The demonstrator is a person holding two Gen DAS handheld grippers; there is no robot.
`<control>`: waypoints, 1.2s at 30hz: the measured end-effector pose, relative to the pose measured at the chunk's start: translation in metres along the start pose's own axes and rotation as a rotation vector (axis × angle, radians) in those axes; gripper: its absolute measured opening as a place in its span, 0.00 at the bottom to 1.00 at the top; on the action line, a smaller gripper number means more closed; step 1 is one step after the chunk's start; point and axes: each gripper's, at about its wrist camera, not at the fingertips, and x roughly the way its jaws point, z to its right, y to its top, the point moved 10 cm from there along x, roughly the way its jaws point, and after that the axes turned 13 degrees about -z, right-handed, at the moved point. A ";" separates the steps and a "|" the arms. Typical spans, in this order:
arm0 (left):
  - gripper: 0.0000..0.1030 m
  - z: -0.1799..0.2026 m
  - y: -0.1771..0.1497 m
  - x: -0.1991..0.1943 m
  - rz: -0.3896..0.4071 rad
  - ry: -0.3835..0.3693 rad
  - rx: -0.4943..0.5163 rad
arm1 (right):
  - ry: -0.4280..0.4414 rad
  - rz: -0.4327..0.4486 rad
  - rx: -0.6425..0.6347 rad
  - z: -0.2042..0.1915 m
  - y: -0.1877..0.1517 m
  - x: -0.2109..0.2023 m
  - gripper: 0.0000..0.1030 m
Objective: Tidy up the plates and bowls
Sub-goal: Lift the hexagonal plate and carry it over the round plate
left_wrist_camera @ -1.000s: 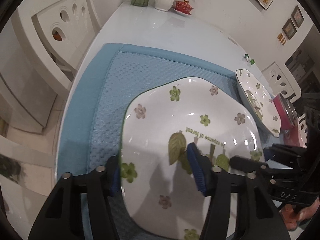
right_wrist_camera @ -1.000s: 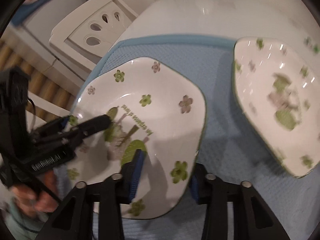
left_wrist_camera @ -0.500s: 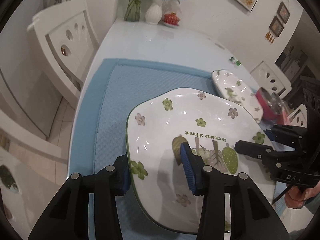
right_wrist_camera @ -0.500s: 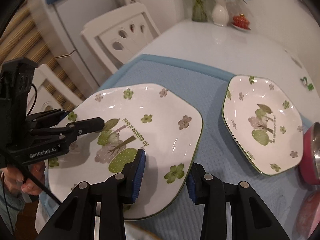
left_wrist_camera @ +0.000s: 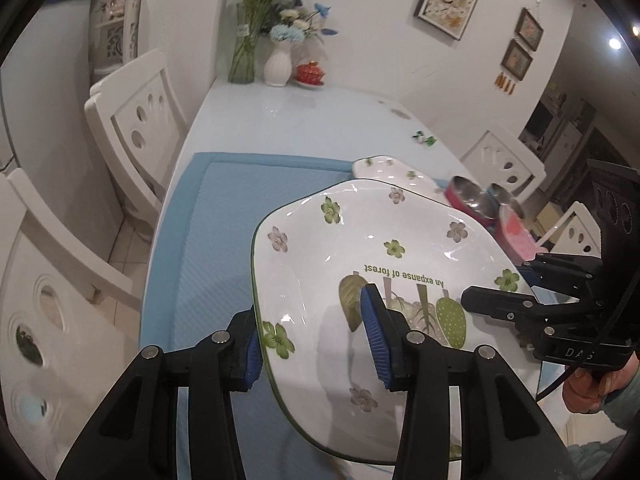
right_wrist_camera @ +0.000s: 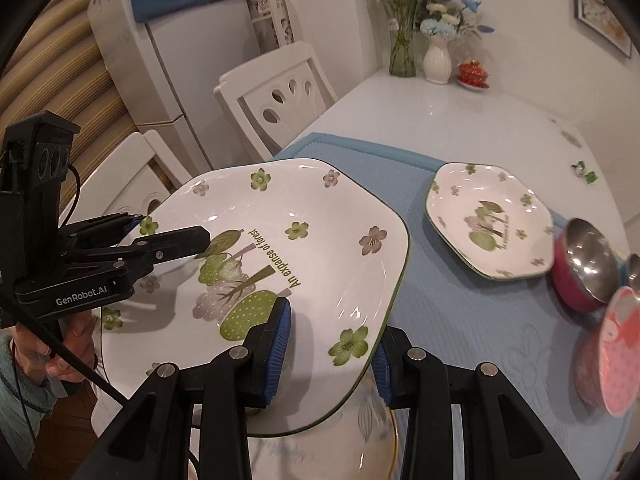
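A large white plate with green flowers (left_wrist_camera: 360, 248) (right_wrist_camera: 320, 220) is held in the air above the blue mat (left_wrist_camera: 216, 224) by both grippers. My left gripper (left_wrist_camera: 316, 344) is shut on its left rim; it shows from the side in the right wrist view (right_wrist_camera: 132, 240). My right gripper (right_wrist_camera: 332, 356) is shut on the opposite rim; it shows in the left wrist view (left_wrist_camera: 520, 292). A smaller matching plate (right_wrist_camera: 488, 220) lies on the mat further back. A gold-rimmed white plate (right_wrist_camera: 340, 452) lies under the lifted plate.
A pink metal bowl (right_wrist_camera: 584, 272) and a pink dotted bowl (right_wrist_camera: 608, 352) stand at the mat's right. Vases (right_wrist_camera: 436, 60) and a red cup (right_wrist_camera: 472, 74) stand at the table's far end. White chairs (left_wrist_camera: 132, 120) line the left side.
Both grippers have lifted the large plate up off the mat and toward me. The view now looks along the table instead of down on it.
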 end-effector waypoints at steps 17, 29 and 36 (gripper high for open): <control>0.39 0.059 -0.101 0.015 -0.101 0.002 -0.003 | -0.010 -0.146 0.093 0.000 -0.124 0.001 0.35; 0.39 0.058 -0.127 0.038 -0.170 -0.013 -0.043 | -0.011 -0.268 0.120 0.003 -0.156 0.035 0.35; 0.39 0.050 -0.128 0.043 -0.165 -0.012 -0.092 | -0.048 -0.311 0.103 0.000 -0.163 0.046 0.35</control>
